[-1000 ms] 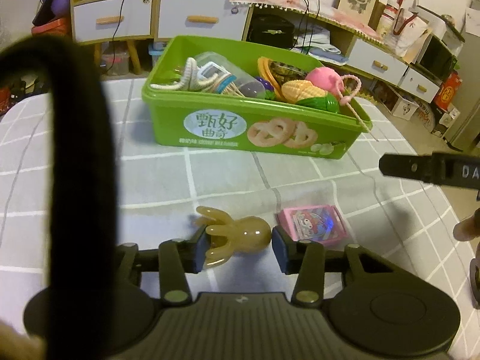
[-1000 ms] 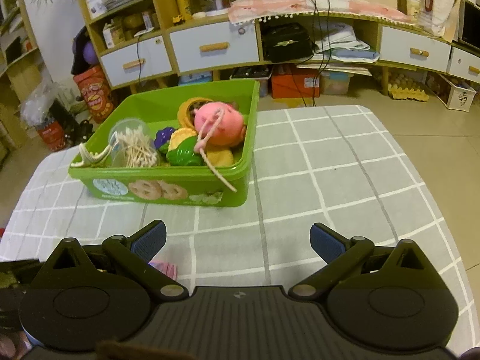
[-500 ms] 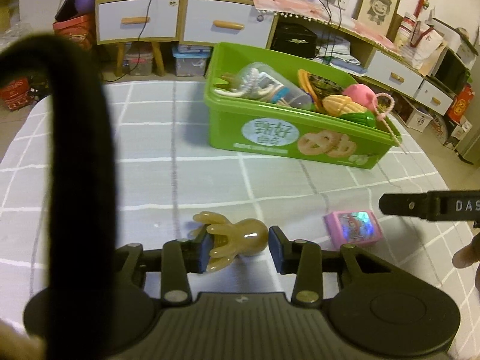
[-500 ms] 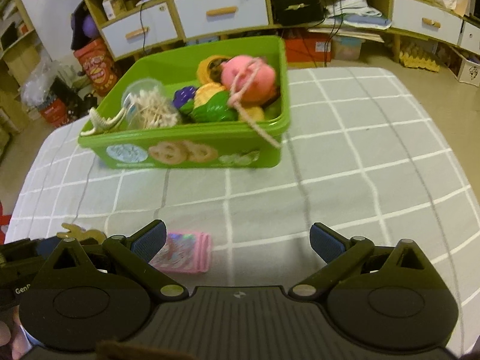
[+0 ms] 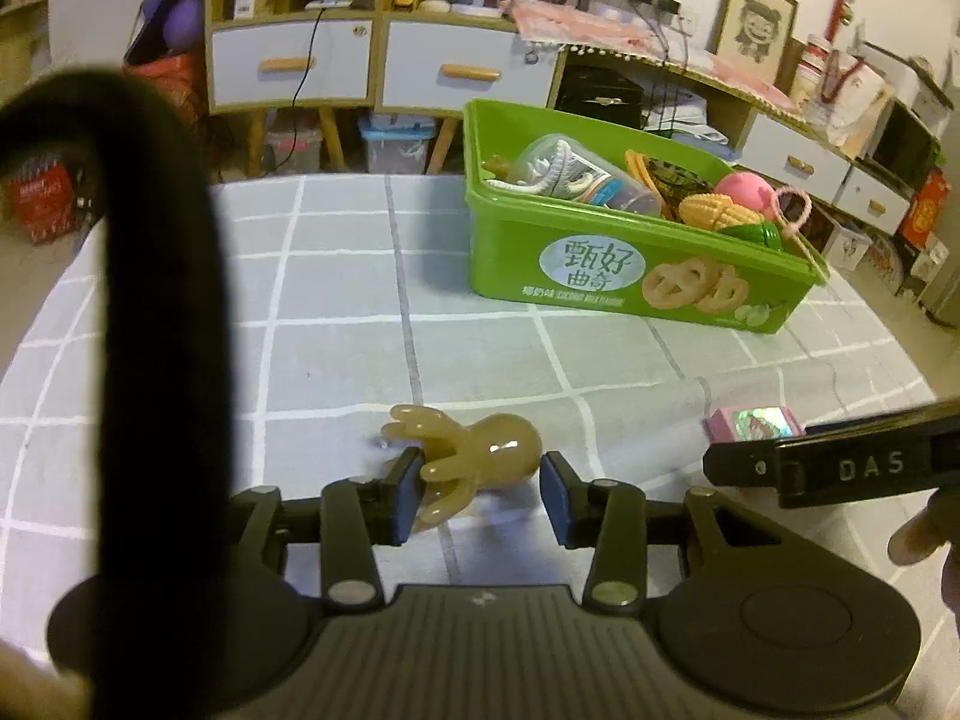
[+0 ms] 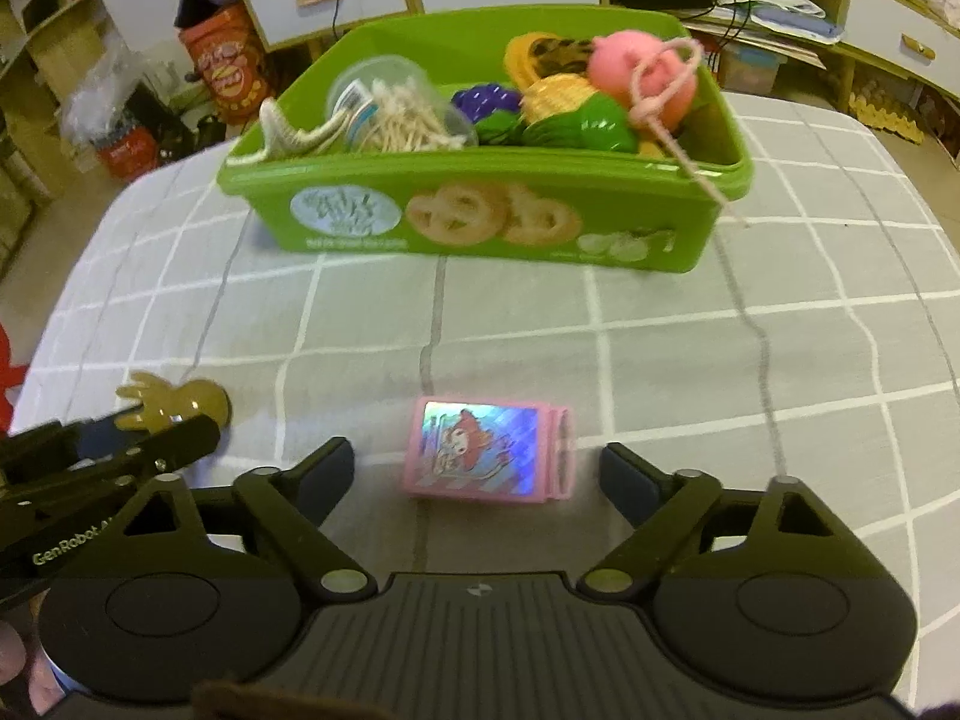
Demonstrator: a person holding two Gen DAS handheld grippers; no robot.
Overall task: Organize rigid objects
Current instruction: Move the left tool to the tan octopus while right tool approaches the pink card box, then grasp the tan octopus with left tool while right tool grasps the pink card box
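Observation:
A tan octopus toy (image 5: 480, 450) (image 6: 174, 408) sits low over the grey checked cloth between the pads of my left gripper (image 5: 480, 480). The left pad presses its tentacles and the right pad is at its head; the jaws are easing open slightly. A pink card pack (image 6: 486, 450) (image 5: 753, 423) lies flat on the cloth between the fingers of my right gripper (image 6: 477, 468). Those jaws are closing but stand clear of the pack on both sides. The green biscuit box (image 6: 480, 216) (image 5: 600, 276) further back holds several toys and a cotton-swab tub.
A pink string (image 6: 690, 162) hangs over the box's front right rim. Drawer cabinets (image 5: 288, 66) and floor clutter stand beyond the table. A black strap (image 5: 162, 300) blocks the left of the left wrist view. The table's rounded edge (image 6: 78, 276) curves at left.
My right gripper came forward and down until the pink pack lay between its fingers, and its jaws narrowed. My left gripper shifted left with the octopus toy; the box slid right in its view.

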